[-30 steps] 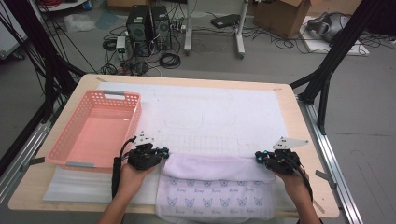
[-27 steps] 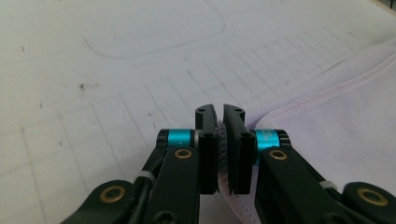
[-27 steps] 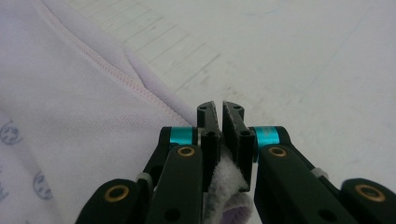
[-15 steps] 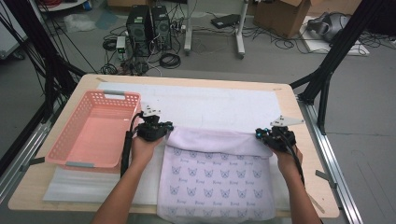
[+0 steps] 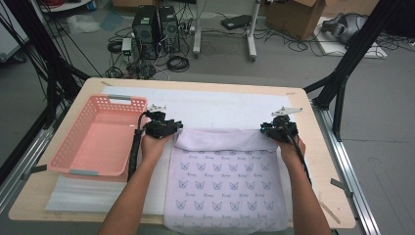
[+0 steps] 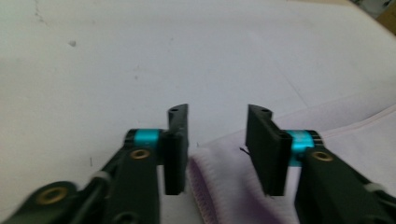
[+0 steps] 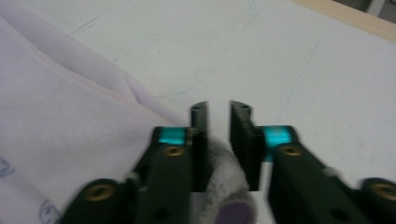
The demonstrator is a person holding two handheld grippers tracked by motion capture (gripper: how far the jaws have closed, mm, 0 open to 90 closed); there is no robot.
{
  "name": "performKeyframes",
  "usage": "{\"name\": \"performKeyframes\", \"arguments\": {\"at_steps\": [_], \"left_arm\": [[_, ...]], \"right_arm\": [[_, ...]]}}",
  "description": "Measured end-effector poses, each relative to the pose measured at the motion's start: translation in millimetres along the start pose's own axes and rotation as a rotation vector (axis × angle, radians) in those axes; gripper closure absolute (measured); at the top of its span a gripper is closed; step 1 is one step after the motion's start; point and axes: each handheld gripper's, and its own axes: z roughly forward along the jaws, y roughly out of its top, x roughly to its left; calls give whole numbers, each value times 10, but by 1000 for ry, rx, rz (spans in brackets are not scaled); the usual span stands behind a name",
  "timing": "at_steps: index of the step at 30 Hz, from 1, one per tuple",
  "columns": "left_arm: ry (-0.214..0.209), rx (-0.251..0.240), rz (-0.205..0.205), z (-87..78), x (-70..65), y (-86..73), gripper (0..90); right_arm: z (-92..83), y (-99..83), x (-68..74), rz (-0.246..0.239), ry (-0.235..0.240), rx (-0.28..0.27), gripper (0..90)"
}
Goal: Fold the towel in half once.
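White matte table (image 5: 230, 105), soft lilac butterfly-print cloth (image 5: 226, 188), folded far edge

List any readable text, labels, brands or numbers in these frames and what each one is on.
No readable text in any view.
Towel: a repeated blue butterfly-like print with a tiny caption under each motif, too small and blurred to read.
Cardboard box on the floor: no legible marking.
Computer towers: no legible brand.
Pink basket and both grippers: no labels seen.
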Motion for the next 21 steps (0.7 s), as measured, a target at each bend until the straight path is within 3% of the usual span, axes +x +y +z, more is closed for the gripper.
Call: {"name": "performKeyframes", "arguments": {"at_steps": [3, 8, 15, 17, 19, 21], "left_arm": [[-35, -12, 2, -67, -17, 22, 523], [-89, 67, 39, -58, -87, -28, 516], [-97, 134, 42, 1, -140, -185, 552], [-83, 177, 97, 11, -187, -215, 665], [-79, 188, 142, -3, -239, -218, 820], [-72, 193, 162, -24, -277, -213, 840]], "right_arm": [[-82, 5, -36, 55, -2, -47, 587], [-248, -25, -101, 99, -5, -55, 600], [-240, -133, -121, 141, 6, 40, 558], [-201, -147, -116, 141, -3, 75, 564], [-165, -167, -118, 148, 9, 109, 668], [-170, -184, -116, 139, 33, 116, 837]]}}
